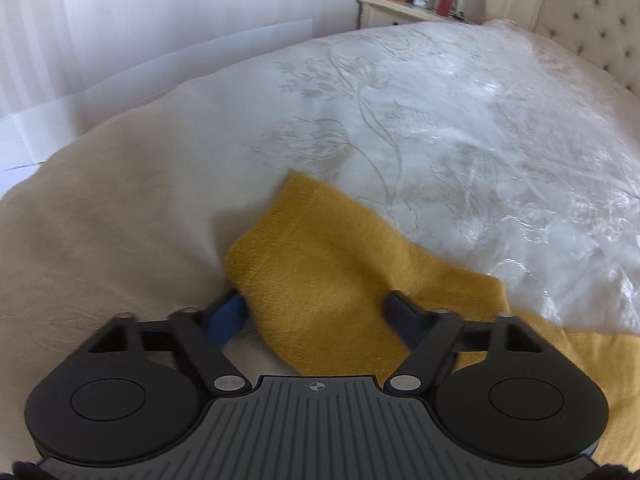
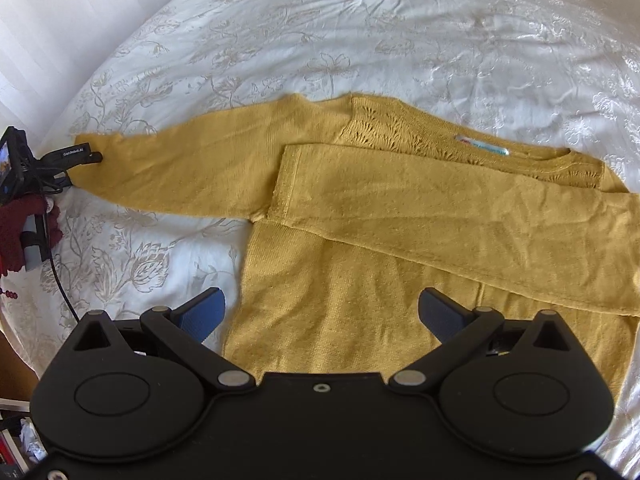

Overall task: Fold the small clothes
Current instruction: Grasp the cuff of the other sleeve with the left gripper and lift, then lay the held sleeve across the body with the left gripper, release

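**Mustard knit between both sets of fingers**

Mustard-yellow wool fills the near field on both of my feeds. On the left wrist view my left gripper (image 1: 320, 312) stands with its fingers spread, and the fuzzy sleeve end (image 1: 316, 276) of the sweater lies in the gap between them, its cuff edge draped against the blue ribbed pad of the left-hand finger (image 1: 228, 320); I cannot tell whether the right-hand pad touches the cloth. Beyond the fingertips the sleeve runs on to a squared corner, then gives way to the bedspread (image 1: 460, 120), glossy white with a pale embroidered floral pattern. Far ahead and to the right of the fingers stands a cream nightstand (image 1: 384, 12) beside a tufted headboard (image 1: 592, 28).

On the right wrist view my right gripper (image 2: 322, 312) also stands spread, hovering over the sweater (image 2: 340, 304), pinching nothing. Ahead of the fingers one sleeve (image 2: 460, 216) is folded flat across the chest; farther on, an openwork lace panel and a neck label (image 2: 482, 147) show. The other sleeve stretches out to the left, where the left gripper's dark tips meet its cuff.
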